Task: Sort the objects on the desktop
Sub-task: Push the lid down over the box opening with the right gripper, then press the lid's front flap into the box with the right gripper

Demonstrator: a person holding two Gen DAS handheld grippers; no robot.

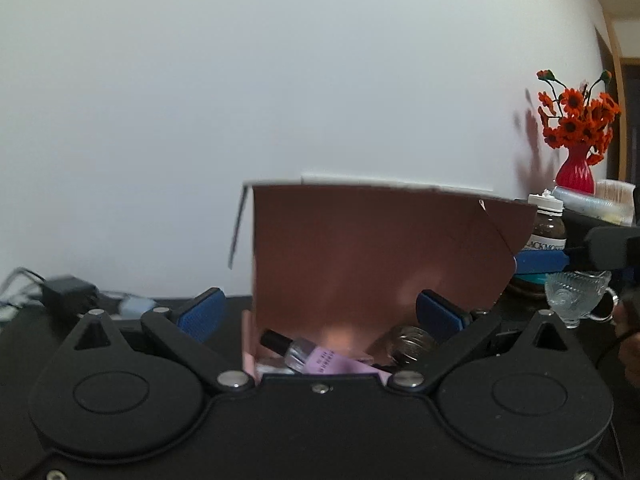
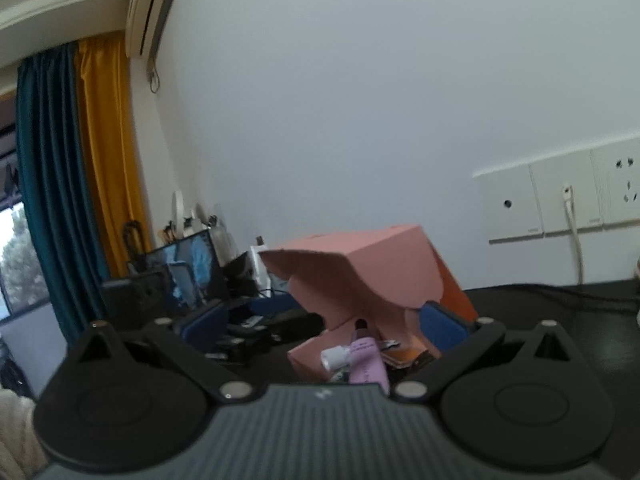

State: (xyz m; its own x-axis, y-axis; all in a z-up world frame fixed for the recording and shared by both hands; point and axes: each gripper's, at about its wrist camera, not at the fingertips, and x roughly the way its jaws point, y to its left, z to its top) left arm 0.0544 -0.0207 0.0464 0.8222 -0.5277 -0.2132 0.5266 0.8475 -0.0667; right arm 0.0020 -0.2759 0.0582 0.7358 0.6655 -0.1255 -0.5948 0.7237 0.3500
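- Left wrist view: the left gripper [image 1: 318, 312] stands with its blue pads spread wide, holding nothing. The pink box [image 1: 376, 256] sits right between the fingers on the dark tabletop [image 1: 24, 332], its lid flap raised upright so the shaded inner face fills the middle of the view.
- Inside the open box lie a lilac bottle [image 1: 320, 358] with a black cap, on its side, and a round glass jar [image 1: 410, 346] just beside it to the right.
- Further right on the tabletop stand a brown supplement bottle [image 1: 547, 226], a clear glass cup [image 1: 576, 294] and a red vase [image 1: 575, 172] of orange flowers, all outside the box. The other gripper's blue finger shows near the box's right flap.
- Right wrist view: the right gripper [image 2: 324, 320] is also wide apart and empty. The pink box [image 2: 360, 280] is seen from its side, the lid tilted over the opening, with the lilac bottle [image 2: 366, 364] lying in the tray below it.
- Whether the box is being filled or is about to be closed cannot be settled here. Either way, it would be wise to keep the lid flap steady and clear of the contents, and approach slowly, since thin card bends and the bottles can roll.
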